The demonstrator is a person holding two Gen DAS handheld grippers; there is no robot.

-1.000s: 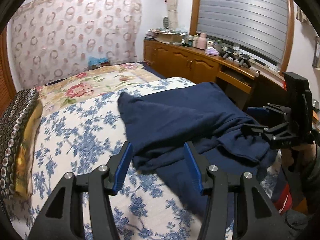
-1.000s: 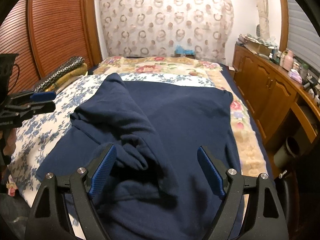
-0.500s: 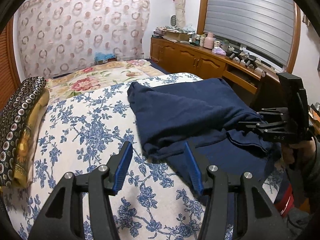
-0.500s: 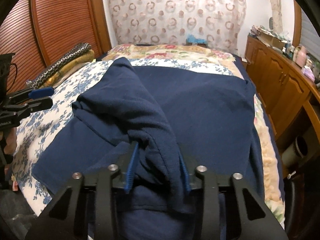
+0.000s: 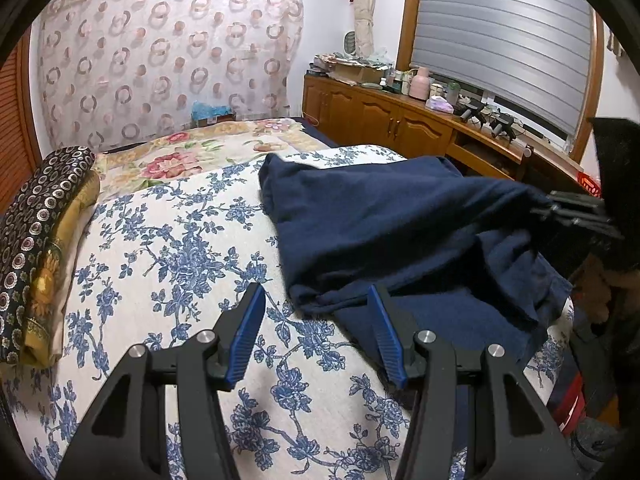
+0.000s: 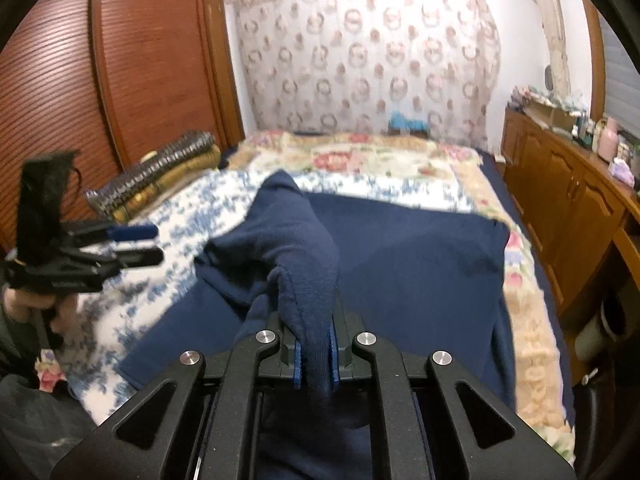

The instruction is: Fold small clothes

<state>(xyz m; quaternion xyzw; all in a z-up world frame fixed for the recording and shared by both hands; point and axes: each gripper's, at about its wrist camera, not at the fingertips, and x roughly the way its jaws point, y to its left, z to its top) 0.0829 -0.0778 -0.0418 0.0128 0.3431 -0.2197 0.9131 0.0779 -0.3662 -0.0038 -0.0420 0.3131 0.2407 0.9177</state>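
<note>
The right gripper [image 6: 314, 354] had just been closing and stood clamped on a bunched fold of the navy garment [image 6: 404, 264], the cloth wedged between its blue pads [image 6: 296, 364] and rising ahead of the jaws in a rumpled ridge. The rest of the garment lay spread on the bed [image 5: 168, 264], beyond and to both sides of those jaws. The left gripper [image 5: 316, 334] hung half open with nothing between its fingers, its right pad [image 5: 386, 336] just over the garment's near edge and its left pad over bare floral sheet. The step in hand appeared to be lifting that pinched part to carry it across for a fold. Doing it well likely meant raising the cloth only enough to clear the layer beneath, keeping the pull steady so the bulk did not drag across the sheet, and bringing the free gripper onto the near edge to pin or share the load. How many layers the right jaws held could not be told, as the fold hid its own underside. In the left view the right gripper's tips vanished into cloth at the frame's edge. The right view was blurred, and whether the held part was a sleeve or a hem was unclear.
</note>
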